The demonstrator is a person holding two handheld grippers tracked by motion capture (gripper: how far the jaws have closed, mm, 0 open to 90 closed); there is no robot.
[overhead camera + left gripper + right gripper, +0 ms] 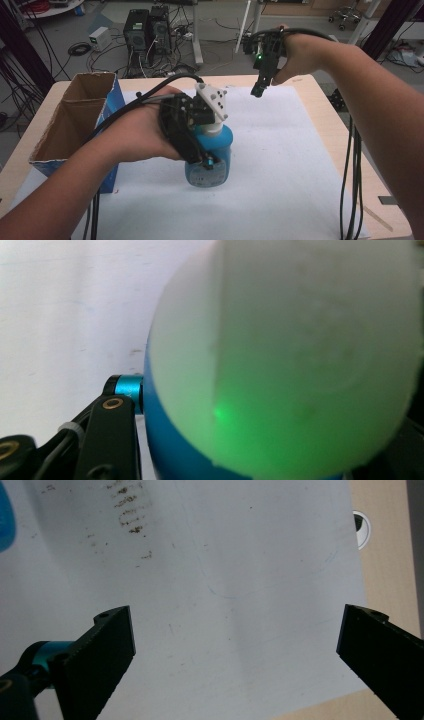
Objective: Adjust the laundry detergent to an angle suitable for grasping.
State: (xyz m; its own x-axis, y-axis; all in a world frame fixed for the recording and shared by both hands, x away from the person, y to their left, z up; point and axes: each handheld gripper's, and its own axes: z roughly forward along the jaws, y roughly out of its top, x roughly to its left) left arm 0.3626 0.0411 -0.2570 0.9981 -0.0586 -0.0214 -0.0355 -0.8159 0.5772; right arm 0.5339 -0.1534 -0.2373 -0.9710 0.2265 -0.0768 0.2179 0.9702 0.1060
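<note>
The left gripper (200, 145) clenched a smooth, rounded blue plastic bottle (215, 160) with a white cap (300, 355) — upright on the white paper sheet (280, 165). The right gripper (260, 82) hung above — black jaws spread, holding nothing.

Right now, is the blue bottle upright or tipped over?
Upright: the blue bottle stands base-down on the white sheet, white cap up, left gripper at its neck.

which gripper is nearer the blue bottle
Left. The left gripper is right at the blue bottle, around its white cap. The right gripper is raised above the table's far edge, well apart, jaws wide open over the white sheet.
</note>
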